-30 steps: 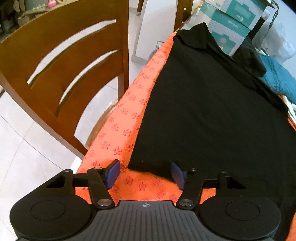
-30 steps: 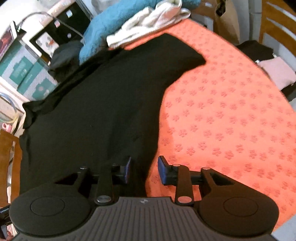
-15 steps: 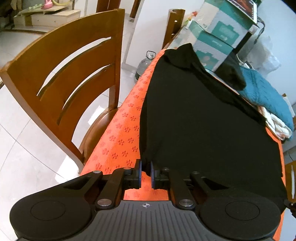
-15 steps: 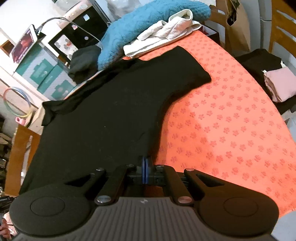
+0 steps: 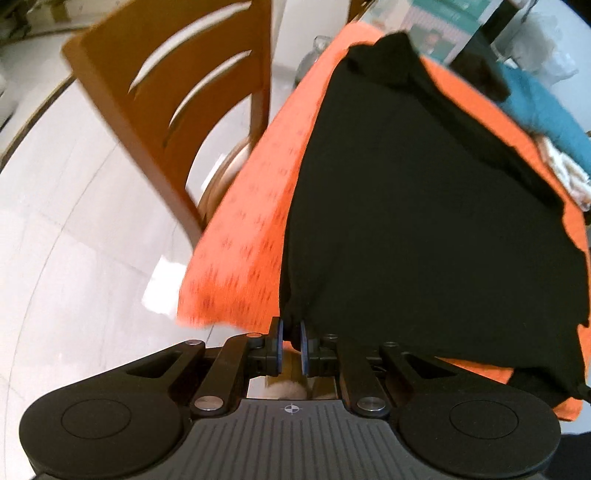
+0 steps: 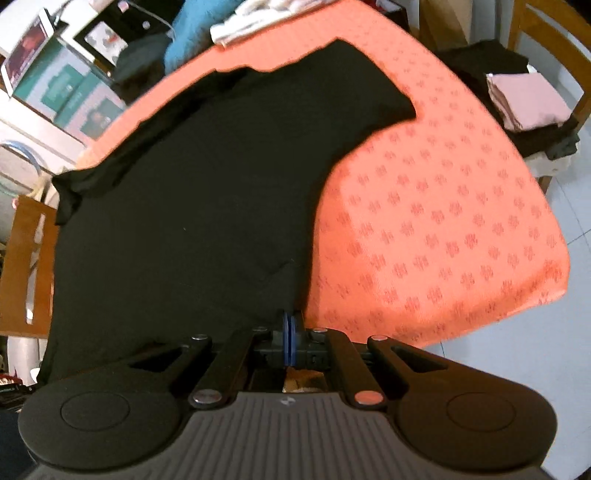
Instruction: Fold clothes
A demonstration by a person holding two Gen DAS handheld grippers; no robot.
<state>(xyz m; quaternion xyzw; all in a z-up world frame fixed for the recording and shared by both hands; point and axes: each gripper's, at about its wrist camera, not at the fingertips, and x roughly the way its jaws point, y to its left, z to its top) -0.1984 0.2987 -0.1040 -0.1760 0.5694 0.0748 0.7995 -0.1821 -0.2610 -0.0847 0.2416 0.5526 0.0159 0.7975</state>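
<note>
Clearly both tools are clamped on the near hem of a black shirt (image 5: 424, 206) that lies spread over a table (image 6: 443, 229) covered in orange cloth with a small flower print. The left tool (image 5: 291, 334) pinches the shirt's near left corner between its blue pads, with a thin gap between the pads where the cloth bunches. The right tool (image 6: 289, 325) has its pads pressed together on the hem at the shirt's near right corner, at the table's near edge.

The shirt runs away from both cameras, one short sleeve (image 6: 369, 92) reaching out flat to the right on the bare cloth and the far end rumpled toward the table's far left corner.

A wooden chair (image 5: 177, 92) stands close against the table's left side, its slatted back just beside the table edge. At the far end a blue towel (image 6: 188, 29) and a heap of white cloth (image 6: 255, 18) sit near the shirt's far edge, with teal boxes (image 6: 66, 96) behind them. To the right, apart from the table, a second chair (image 6: 554, 55) carries a stack of folded clothes, a pink piece (image 6: 524, 99) on top of dark ones. Pale floor tiles (image 5: 74, 221) show below the table on both sides.
</note>
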